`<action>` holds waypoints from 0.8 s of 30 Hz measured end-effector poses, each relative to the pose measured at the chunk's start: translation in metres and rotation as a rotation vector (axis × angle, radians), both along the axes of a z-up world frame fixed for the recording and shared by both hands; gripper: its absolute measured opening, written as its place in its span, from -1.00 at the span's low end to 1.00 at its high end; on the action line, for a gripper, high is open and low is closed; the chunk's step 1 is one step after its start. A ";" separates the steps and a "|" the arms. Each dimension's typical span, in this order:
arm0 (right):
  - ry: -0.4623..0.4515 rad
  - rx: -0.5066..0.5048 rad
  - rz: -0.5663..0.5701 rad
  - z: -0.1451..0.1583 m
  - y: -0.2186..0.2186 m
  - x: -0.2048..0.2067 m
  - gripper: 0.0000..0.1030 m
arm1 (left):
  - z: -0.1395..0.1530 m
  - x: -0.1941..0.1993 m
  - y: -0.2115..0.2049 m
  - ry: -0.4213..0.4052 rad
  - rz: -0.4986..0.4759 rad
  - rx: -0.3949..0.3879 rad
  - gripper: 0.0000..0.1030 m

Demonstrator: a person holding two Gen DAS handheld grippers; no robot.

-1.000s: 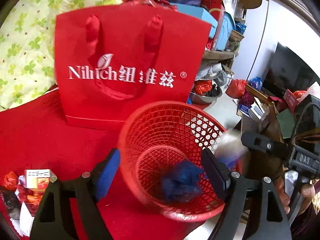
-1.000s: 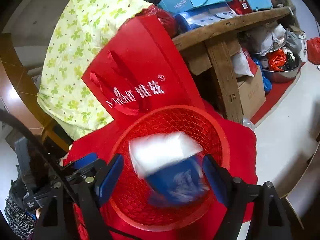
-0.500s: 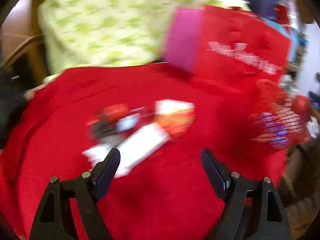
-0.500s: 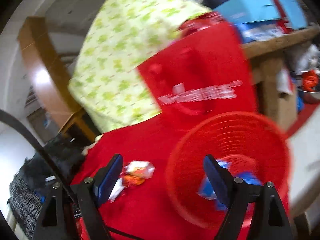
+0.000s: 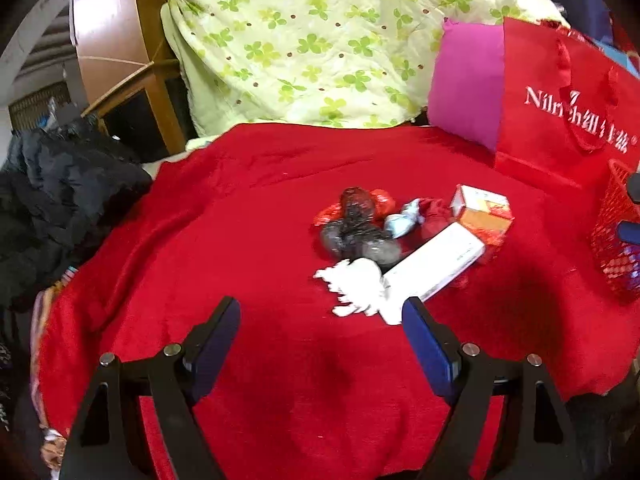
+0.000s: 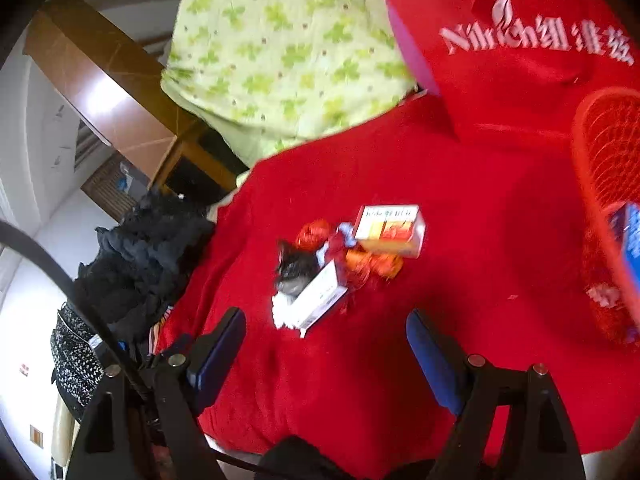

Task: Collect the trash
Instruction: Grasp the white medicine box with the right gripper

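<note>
Both grippers have swung away from the red mesh basket (image 5: 618, 236), which filled the middle of each view a second ago and now sits at the far right edge, and they face the pile of trash on the red cloth (image 5: 248, 216). That cloth covers the whole surface, with a green clover-print quilt (image 5: 304, 40) heaped at its far side and a dark jacket (image 5: 60, 192) bunched off its left edge. A red paper bag with white lettering (image 5: 560, 108) stands at the far right, a pink panel on its left side, and the basket stands just in front of it with something blue inside. The left gripper (image 5: 320, 344) has its blue-padded jaws spread wide with nothing between them, and the right gripper (image 6: 326, 354) is likewise spread and empty, both hanging above bare cloth on the near side of the pile. Within the pile, a long white box (image 5: 434, 272) lies nearest, slanting right and away, its near end just beside the left gripper's right finger. A crumpled white tissue (image 5: 354, 284) touches the box's left side. Behind them lies a dark crinkled plastic wrapper (image 5: 356, 232), and to its right an orange and white carton (image 5: 482, 214). Small red foil scraps (image 5: 380, 202) and a pale blue wad (image 5: 404, 220) are tucked between these.
</note>
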State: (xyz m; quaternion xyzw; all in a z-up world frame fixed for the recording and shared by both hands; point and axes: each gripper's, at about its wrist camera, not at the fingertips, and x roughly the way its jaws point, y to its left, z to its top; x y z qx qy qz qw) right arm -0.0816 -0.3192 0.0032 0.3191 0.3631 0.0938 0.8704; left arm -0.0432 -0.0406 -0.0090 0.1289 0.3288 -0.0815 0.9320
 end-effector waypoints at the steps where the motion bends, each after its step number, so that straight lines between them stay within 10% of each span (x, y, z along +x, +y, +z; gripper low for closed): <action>1: 0.017 0.008 0.000 -0.003 0.003 0.004 0.65 | -0.001 0.000 0.002 -0.005 0.002 0.005 0.61; 24: 0.326 0.148 -0.008 -0.085 0.094 0.130 0.65 | -0.044 0.039 0.050 0.063 0.114 0.022 0.61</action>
